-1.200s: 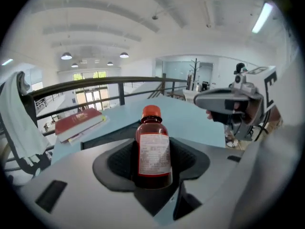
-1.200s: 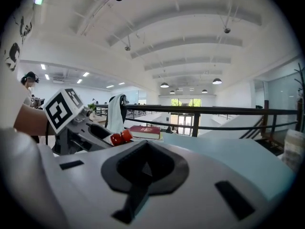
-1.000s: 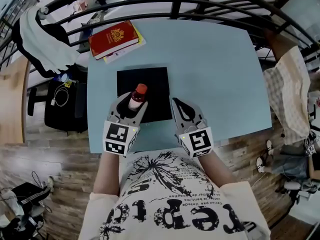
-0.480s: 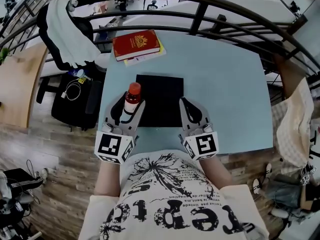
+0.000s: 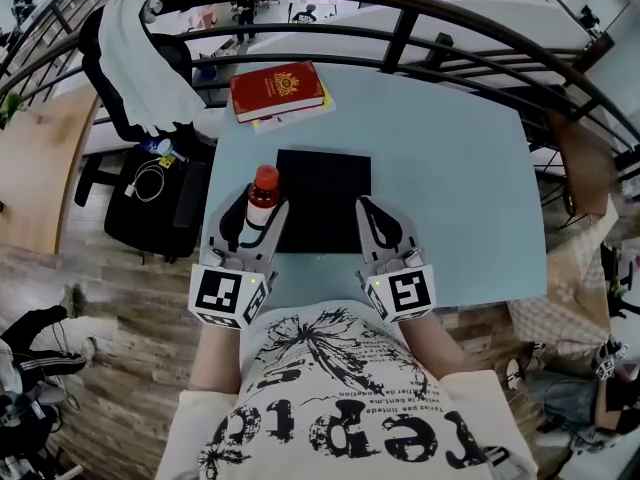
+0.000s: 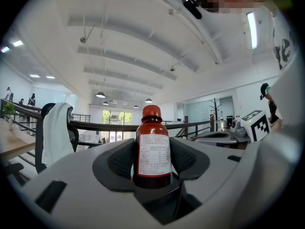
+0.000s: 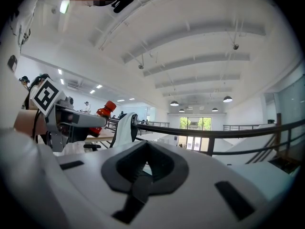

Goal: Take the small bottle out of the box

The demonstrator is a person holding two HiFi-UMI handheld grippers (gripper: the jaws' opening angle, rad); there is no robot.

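A small brown bottle [image 5: 263, 194] with a red cap and white label stands upright between the pads of my left gripper [image 5: 259, 206], which is shut on it. In the head view it sits just past the left edge of the flat black box [image 5: 325, 200] on the light blue table [image 5: 450, 168]. In the left gripper view the bottle [image 6: 153, 149] fills the gap of that gripper [image 6: 153, 162], both pads against its sides. My right gripper [image 5: 368, 214] hovers at the box's right edge, shut and empty [image 7: 144, 170]. From there the bottle [image 7: 102, 115] shows at the left.
A red book [image 5: 278, 90] lies on yellow paper at the table's far left corner. Black railings [image 5: 400, 30] curve behind the table. Left of the table stand a chair with a white garment [image 5: 135, 63] and a black bag [image 5: 150, 203] on the wooden floor.
A second ago the bottle hung over the box's left part; now it and my left gripper are just left of the box. The right gripper keeps its place beside the box.
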